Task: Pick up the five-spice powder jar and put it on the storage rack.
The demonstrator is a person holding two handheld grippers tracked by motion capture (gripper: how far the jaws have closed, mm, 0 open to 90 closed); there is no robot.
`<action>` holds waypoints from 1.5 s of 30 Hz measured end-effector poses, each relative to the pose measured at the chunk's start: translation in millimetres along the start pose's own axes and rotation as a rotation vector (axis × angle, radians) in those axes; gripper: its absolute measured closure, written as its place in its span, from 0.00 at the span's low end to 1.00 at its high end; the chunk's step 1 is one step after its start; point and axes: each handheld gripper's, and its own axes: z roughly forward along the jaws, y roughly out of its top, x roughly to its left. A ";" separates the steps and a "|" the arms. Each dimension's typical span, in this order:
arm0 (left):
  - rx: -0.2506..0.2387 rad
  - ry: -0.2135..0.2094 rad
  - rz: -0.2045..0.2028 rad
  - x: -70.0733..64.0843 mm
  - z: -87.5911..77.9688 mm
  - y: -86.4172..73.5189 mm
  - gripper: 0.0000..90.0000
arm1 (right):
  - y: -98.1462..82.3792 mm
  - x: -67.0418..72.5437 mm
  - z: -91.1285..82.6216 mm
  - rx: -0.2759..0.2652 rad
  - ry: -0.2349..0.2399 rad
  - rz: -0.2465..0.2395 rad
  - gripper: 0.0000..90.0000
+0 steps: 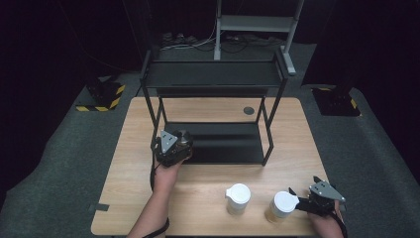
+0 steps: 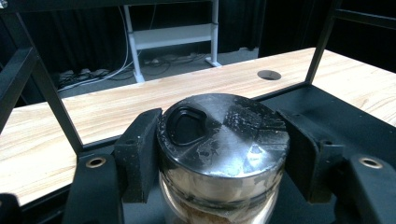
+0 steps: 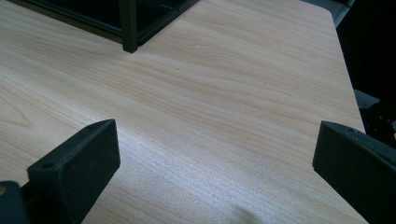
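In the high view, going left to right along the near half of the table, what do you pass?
Left gripper clamped on a black-lidded jar at the rack's lower shelf → white-lidded jar standing free → second white-lidded jar → right gripper, jaws open beside that jar.

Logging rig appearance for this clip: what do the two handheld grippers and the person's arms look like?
Both grippers are black. The left gripper and right gripper each carry a grey three-cornered plate on top. Their jaws end in blocky black pads with small screw holes; brass-coloured fasteners sit on the left body. A black cable trails along the left forearm. Forearms are bare, no sleeves visible.
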 end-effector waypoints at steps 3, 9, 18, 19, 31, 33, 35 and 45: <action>0.006 0.003 -0.002 0.6 1.6 -0.1 0.39 | 0.1 0.1 0.0 0.000 0.000 -0.001 0.00; 0.011 0.002 -0.004 1.5 4.1 -0.7 0.39 | 0.2 0.6 0.2 0.001 -0.001 -0.007 0.00; 0.020 0.005 -0.010 2.0 7.5 -2.6 0.39 | 0.2 1.2 0.2 0.001 -0.002 -0.008 0.00; 0.021 0.007 -0.010 2.0 7.8 -3.1 0.39 | 0.2 1.1 0.2 0.001 -0.002 -0.009 0.00; 0.030 0.010 -0.021 3.7 9.5 -5.8 0.39 | 0.3 1.0 0.2 0.002 0.000 -0.011 0.00; 0.030 0.009 -0.023 4.2 9.8 -6.2 0.39 | 0.3 1.0 0.2 0.002 0.000 -0.010 0.00; 0.031 0.009 -0.025 4.4 9.9 -6.5 0.39 | 0.3 1.0 0.2 0.001 0.000 -0.010 0.00; 0.033 0.007 -0.021 4.5 10.4 -7.6 0.39 | 0.2 0.9 0.2 0.001 0.001 -0.010 0.00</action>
